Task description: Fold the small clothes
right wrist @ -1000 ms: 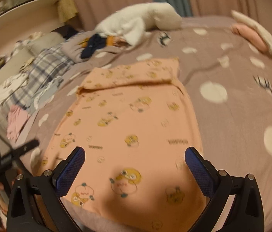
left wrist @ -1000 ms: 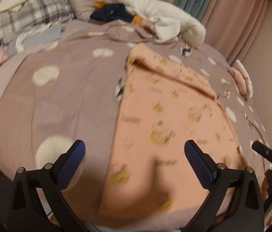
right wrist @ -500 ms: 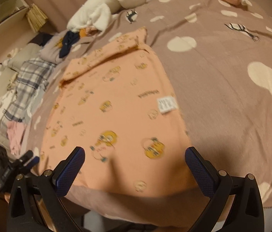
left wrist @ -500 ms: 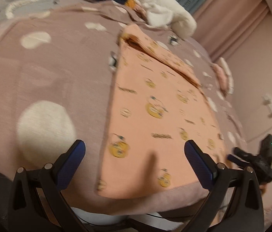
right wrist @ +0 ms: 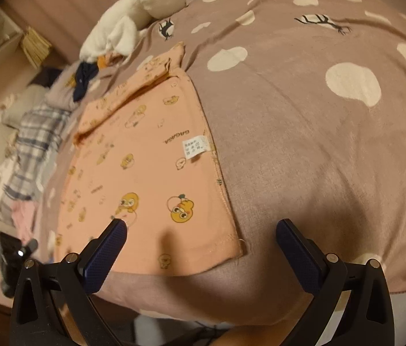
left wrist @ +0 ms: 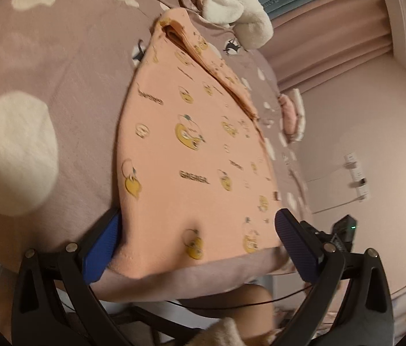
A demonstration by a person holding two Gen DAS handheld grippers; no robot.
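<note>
Lying flat on the bed (right wrist: 303,132), the peach garment (left wrist: 191,155) shows one fold only, at its far edge; the main folds are not yet done, by my judgement. My left gripper (left wrist: 197,239) and right gripper (right wrist: 201,243) stand wide open at its near hem, holding nothing.

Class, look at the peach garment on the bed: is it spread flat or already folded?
Mostly spread flat: the garment lies open on the bedspread, with only its far end doubled over. Whether further layers lie beneath cannot be told.
</note>
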